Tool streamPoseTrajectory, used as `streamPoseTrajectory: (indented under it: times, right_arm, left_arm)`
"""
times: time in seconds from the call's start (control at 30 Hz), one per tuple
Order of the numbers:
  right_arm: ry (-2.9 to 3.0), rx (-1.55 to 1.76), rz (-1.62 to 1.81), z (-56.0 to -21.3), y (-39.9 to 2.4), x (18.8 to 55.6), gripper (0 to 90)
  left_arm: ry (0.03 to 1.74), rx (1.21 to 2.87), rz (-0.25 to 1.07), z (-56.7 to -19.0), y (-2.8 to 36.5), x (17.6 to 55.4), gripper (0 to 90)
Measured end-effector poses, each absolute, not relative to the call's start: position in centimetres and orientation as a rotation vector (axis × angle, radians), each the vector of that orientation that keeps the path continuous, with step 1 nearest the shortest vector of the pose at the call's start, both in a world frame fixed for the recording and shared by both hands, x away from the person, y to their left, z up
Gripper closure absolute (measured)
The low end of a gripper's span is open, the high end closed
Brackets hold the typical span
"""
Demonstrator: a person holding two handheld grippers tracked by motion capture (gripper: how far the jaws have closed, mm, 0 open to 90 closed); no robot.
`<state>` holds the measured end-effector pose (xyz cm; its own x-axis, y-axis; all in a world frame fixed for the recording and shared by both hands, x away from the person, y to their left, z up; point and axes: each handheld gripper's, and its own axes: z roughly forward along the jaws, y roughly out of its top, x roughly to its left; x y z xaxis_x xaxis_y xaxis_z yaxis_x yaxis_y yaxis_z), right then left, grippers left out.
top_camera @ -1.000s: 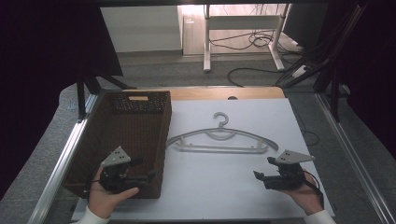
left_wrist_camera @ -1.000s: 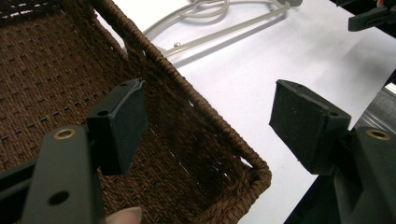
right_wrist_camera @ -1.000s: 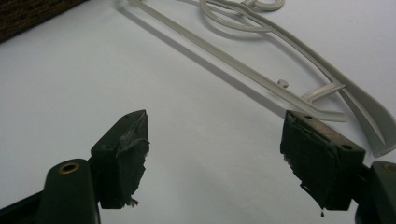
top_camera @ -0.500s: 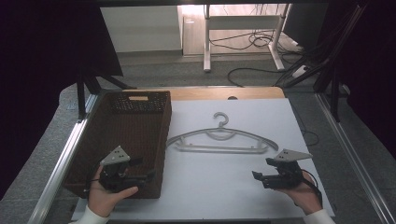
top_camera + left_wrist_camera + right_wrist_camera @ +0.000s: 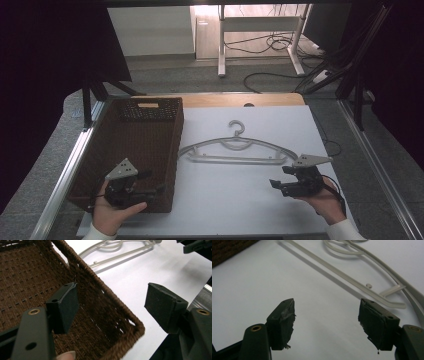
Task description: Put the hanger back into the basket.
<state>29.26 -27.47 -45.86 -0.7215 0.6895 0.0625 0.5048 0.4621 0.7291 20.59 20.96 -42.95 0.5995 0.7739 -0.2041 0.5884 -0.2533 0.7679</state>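
Note:
A pale grey plastic hanger (image 5: pixel 235 150) lies flat on the white table (image 5: pixel 235 205), hook pointing away from me. A brown wicker basket (image 5: pixel 140 145) stands to its left, with nothing in it. My left gripper (image 5: pixel 152 182) hovers open over the basket's near right corner, jaws pointing right. In the left gripper view the open gripper (image 5: pixel 112 297) straddles the basket rim (image 5: pixel 100 285), with the hanger (image 5: pixel 117 258) beyond. My right gripper (image 5: pixel 278 179) is open just in front of the hanger's right end. In the right gripper view the gripper (image 5: pixel 326 312) frames bare table, the hanger's bar (image 5: pixel 352 280) just ahead.
A metal rail (image 5: pixel 65 175) runs along the table's left side and another (image 5: pixel 375 165) along its right. A wooden strip (image 5: pixel 240 99) borders the far edge. Cables and desk legs (image 5: pixel 260 45) lie on the floor beyond.
My right gripper has edged slightly to the left, nearer the hanger. The left gripper has stayed over the basket's corner.

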Motion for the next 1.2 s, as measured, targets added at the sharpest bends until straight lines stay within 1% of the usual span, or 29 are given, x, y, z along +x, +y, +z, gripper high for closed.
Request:
streamPoseTrajectory:
  times: [0.1,0.13,0.23,0.57,0.83,1.03,1.2]
  right_arm:
    - [2.471,1.018,1.109,-45.7,-27.2,29.5,31.9]
    - [2.489,1.004,1.116,-45.4,-26.9,29.8,35.2]
    - [2.508,0.984,1.119,-45.1,-26.5,30.0,36.8]
    - [2.516,0.969,1.079,-44.2,-25.4,31.7,37.6]
    - [2.509,1.011,1.052,-43.3,-24.4,35.3,38.5]
    - [2.533,1.022,0.997,-43.5,-23.2,38.3,38.3]
    - [2.536,1.05,0.963,-43.9,-22.7,39.9,38.3]
  left_arm:
    - [1.09,1.958,0.276,-43.1,21.2,20.1,26.8]
    - [1.093,1.959,0.278,-43.1,21.2,20.0,26.8]
    - [1.1,1.955,0.276,-43.1,21.1,19.9,26.8]
    - [1.068,1.963,0.273,-42.7,20.5,19.8,26.8]
    - [1.062,1.942,0.274,-42.6,20.9,19.6,27.0]
    - [1.064,1.938,0.266,-42.7,21.0,19.9,27.1]
    - [1.069,1.938,0.265,-42.7,21.1,20.0,27.1]
